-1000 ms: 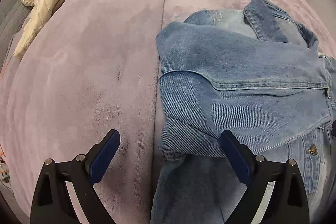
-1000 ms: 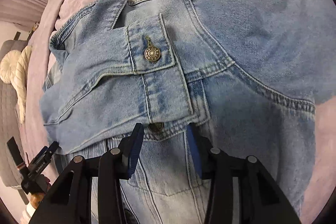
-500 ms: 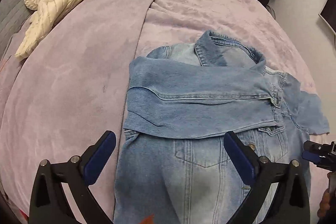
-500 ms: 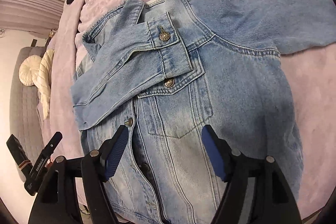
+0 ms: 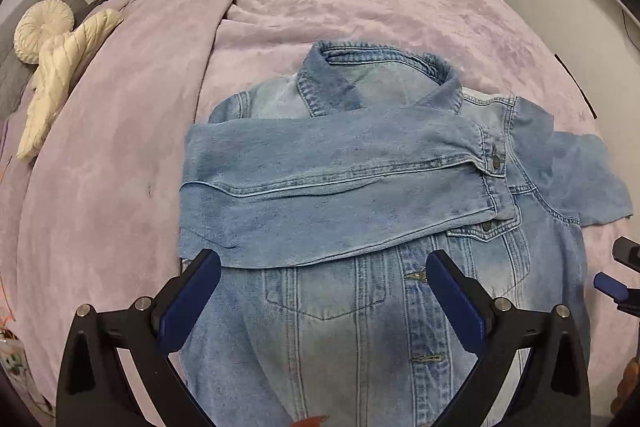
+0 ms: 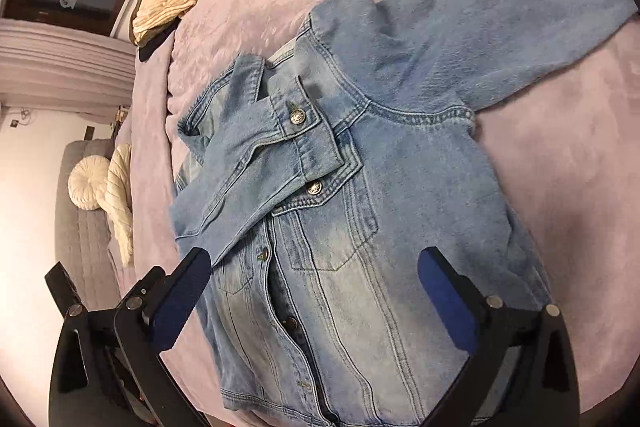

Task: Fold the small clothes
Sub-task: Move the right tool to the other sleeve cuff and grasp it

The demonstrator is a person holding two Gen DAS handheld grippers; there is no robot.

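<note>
Faded matt denim jacket w/ metal buttons, on plush purple bedspread

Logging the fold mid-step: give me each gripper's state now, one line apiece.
Left gripper: open, holding nothing, above the denim jacket.
Right gripper: jaws opening wide, nothing gripped, jacket lying below them.

Soft even indoor light, sharp on jacket; mild shadows below it; fisheye bends, darkens frame edges.
</note>
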